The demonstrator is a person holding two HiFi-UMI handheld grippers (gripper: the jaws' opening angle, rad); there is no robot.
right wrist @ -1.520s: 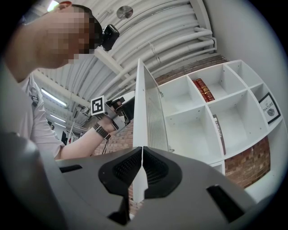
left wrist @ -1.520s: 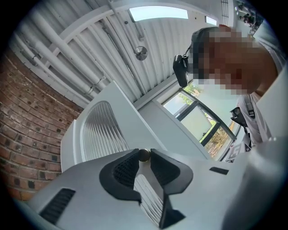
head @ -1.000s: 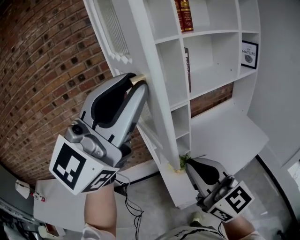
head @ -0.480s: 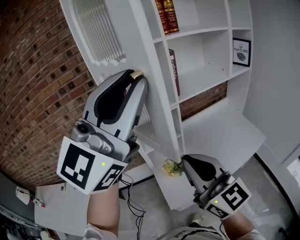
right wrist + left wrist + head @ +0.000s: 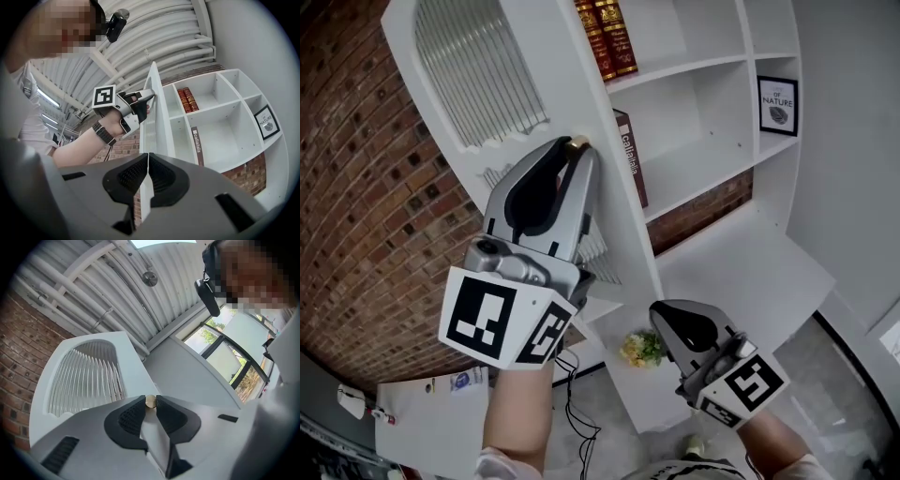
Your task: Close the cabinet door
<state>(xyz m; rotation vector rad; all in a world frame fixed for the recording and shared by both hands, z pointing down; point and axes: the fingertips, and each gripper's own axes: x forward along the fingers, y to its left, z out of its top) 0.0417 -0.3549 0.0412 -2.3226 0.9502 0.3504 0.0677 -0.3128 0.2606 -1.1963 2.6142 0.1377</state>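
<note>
A white cabinet door [image 5: 483, 75] with a ribbed glass panel stands open in front of white shelves [image 5: 694, 56]. My left gripper [image 5: 577, 142] is shut on the door's small brass knob [image 5: 579, 142]; in the left gripper view the knob [image 5: 150, 401] sits pinched between the two black pads [image 5: 133, 414]. My right gripper [image 5: 660, 315] is lower, near the door's bottom part, with its jaws shut together and nothing seen between them. In the right gripper view, that gripper [image 5: 148, 155] points along the door's edge [image 5: 151, 108].
The shelves hold two red books [image 5: 607, 37], a leaning book [image 5: 630, 167] and a framed print [image 5: 776, 105]. Yellow flowers [image 5: 639, 349] sit low beside my right gripper. A brick wall [image 5: 366, 216] is behind the door, and cables [image 5: 572, 412] hang below my left arm.
The door has swung with my left gripper, which keeps its hold on the knob; more of the ribbed face shows. My right gripper has shifted left, away from the door's bottom corner.
</note>
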